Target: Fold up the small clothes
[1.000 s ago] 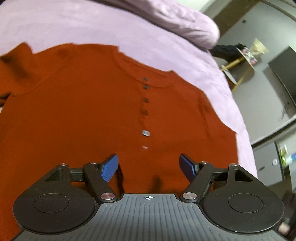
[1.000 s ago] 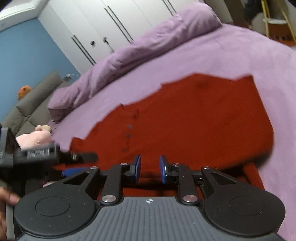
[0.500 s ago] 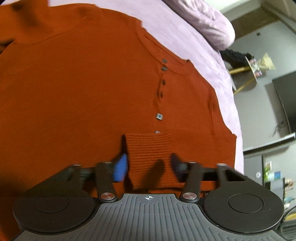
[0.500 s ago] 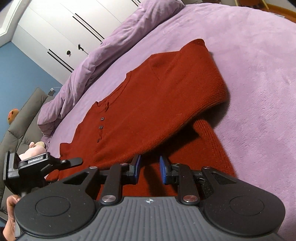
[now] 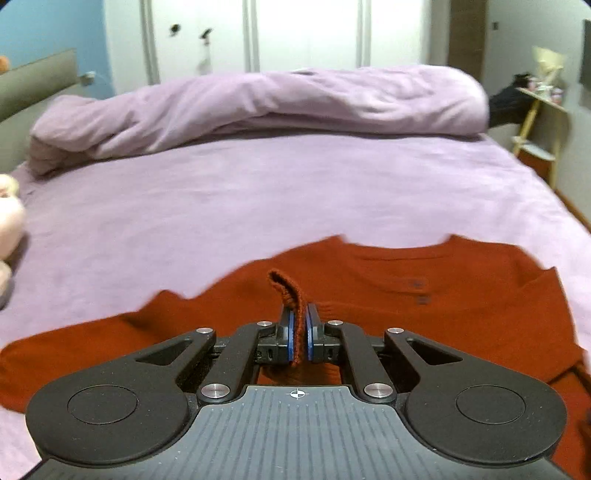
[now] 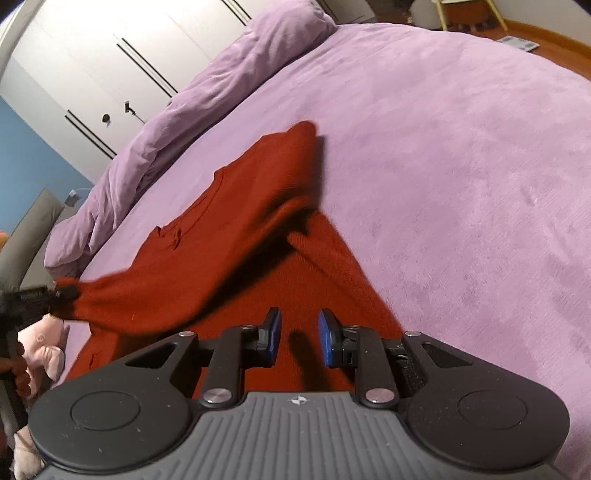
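A rust-red knit button sweater (image 5: 424, 291) lies on the purple bed. My left gripper (image 5: 300, 338) is shut on the ribbed cuff (image 5: 291, 295) of one sleeve, which sticks up between the blue pads. In the right wrist view the left gripper (image 6: 55, 295) holds that sleeve lifted over the sweater (image 6: 229, 229) at the left. My right gripper (image 6: 298, 336) is open and empty, just above the sweater's lower part, near the other sleeve (image 6: 332, 243) that lies along the right edge.
A bunched purple duvet (image 5: 258, 107) lies across the far end of the bed. A pink plush toy (image 5: 9, 218) sits at the left edge. White wardrobe doors (image 5: 303, 33) stand behind. A yellow side stand (image 5: 535, 122) is at the right.
My left gripper closed on the sleeve cuff and lifted it, swinging up to face the wardrobe. My right gripper opened its jaws and moved nearer the sweater's right side.
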`<state>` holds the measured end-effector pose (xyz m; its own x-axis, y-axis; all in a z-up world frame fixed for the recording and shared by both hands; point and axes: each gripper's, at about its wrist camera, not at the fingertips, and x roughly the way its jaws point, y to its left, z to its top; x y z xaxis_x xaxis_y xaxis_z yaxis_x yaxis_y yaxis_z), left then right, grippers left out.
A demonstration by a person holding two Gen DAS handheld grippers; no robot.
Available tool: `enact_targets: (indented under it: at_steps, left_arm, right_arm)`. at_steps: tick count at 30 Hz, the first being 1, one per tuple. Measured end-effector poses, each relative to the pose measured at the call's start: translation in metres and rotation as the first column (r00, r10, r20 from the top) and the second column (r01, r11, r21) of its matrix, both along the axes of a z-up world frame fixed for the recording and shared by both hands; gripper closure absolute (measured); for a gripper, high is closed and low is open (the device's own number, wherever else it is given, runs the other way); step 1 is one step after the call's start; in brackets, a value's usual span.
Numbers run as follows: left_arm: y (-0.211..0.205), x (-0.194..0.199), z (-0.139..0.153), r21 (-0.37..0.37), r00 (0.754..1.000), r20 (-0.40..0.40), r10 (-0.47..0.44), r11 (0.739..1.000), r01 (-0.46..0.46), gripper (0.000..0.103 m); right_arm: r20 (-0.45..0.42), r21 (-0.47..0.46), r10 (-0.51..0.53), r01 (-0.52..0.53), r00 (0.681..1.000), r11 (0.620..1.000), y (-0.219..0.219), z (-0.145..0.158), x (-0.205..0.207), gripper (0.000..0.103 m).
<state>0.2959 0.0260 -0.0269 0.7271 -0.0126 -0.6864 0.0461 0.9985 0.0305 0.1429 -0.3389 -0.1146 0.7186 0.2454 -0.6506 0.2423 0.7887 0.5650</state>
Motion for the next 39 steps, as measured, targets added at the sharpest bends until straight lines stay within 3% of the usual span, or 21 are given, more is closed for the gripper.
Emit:
enact_targets:
  at_steps: [3, 8, 14, 17, 20, 21, 23, 25, 27, 29, 32, 33, 35, 39]
  left_arm:
    - [0.015, 0.006, -0.015, -0.071, 0.998, -0.064, 0.011, 0.997, -0.015, 0.095]
    - [0.032, 0.004, -0.036, -0.082, 0.994, -0.111, 0.025, 0.996, -0.035, 0.095]
    - [0.039, 0.012, -0.023, -0.107, 0.999, -0.028, 0.022, 0.994, -0.025, 0.095]
    - [0.037, 0.013, -0.020, -0.081, 1.000, 0.009, 0.003, 0.997, -0.002, 0.095]
    - [0.033, 0.018, -0.025, -0.055, 1.000, 0.009, -0.012, 0.998, 0.013, 0.096]
    - [0.033, 0.019, -0.028, -0.047, 1.000, 0.004, -0.014, 0.999, 0.014, 0.096]
    - [0.032, 0.021, -0.032, -0.041, 1.000, 0.009, -0.011, 0.999, 0.011, 0.096]
    - [0.031, 0.021, -0.032, -0.049, 1.000, 0.026, -0.012, 0.999, 0.014, 0.096]
    - [0.031, 0.021, -0.033, -0.071, 0.999, 0.033, -0.019, 0.997, 0.021, 0.096]
    - [0.027, 0.024, -0.037, -0.078, 0.999, 0.030, -0.030, 0.996, 0.032, 0.096]
    - [0.017, 0.033, -0.053, -0.029, 0.999, -0.015, -0.045, 0.999, 0.044, 0.095]
    - [0.015, 0.036, -0.058, -0.020, 0.999, -0.032, -0.043, 0.999, 0.042, 0.095]
    - [0.016, 0.039, -0.068, -0.014, 0.998, -0.063, -0.030, 0.999, 0.029, 0.095]
    - [0.023, 0.038, -0.077, -0.037, 0.997, -0.081, -0.015, 0.999, 0.012, 0.095]
  right_arm:
    - [0.033, -0.045, 0.013, -0.011, 0.999, 0.999, 0.005, 0.011, 0.017, 0.078]
    - [0.043, -0.139, 0.024, -0.018, 0.999, 0.990, 0.016, 0.021, 0.062, 0.077]
    - [0.005, -0.348, 0.024, -0.021, 1.000, 0.937, 0.034, 0.019, 0.120, 0.073]
    - [-0.054, -0.358, 0.000, -0.019, 0.999, 0.933, 0.033, 0.006, 0.143, 0.069]
    - [-0.051, -0.335, -0.009, -0.009, 0.999, 0.942, 0.029, -0.004, 0.152, 0.067]
    - [-0.044, -0.336, -0.009, -0.006, 0.999, 0.942, 0.029, -0.005, 0.153, 0.069]
    - [-0.019, -0.355, 0.009, -0.015, 1.000, 0.935, 0.031, -0.004, 0.153, 0.086]
    - [0.016, -0.434, 0.021, -0.012, 1.000, 0.901, 0.038, 0.000, 0.152, 0.095]
    - [0.051, -0.506, -0.005, 0.030, 0.999, 0.862, 0.041, 0.004, 0.150, 0.096]
    - [0.040, -0.526, -0.059, 0.071, 0.997, 0.848, 0.034, 0.001, 0.154, 0.096]
    - [0.023, -0.576, -0.119, 0.110, 0.993, 0.810, 0.026, -0.007, 0.159, 0.100]
    - [-0.004, -0.576, -0.132, 0.106, 0.991, 0.810, 0.022, -0.008, 0.161, 0.100]
    - [-0.029, -0.489, -0.150, 0.117, 0.988, 0.864, 0.012, -0.002, 0.153, 0.098]
    - [0.067, -0.196, -0.088, 0.099, 0.994, 0.976, 0.005, 0.020, 0.098, 0.093]
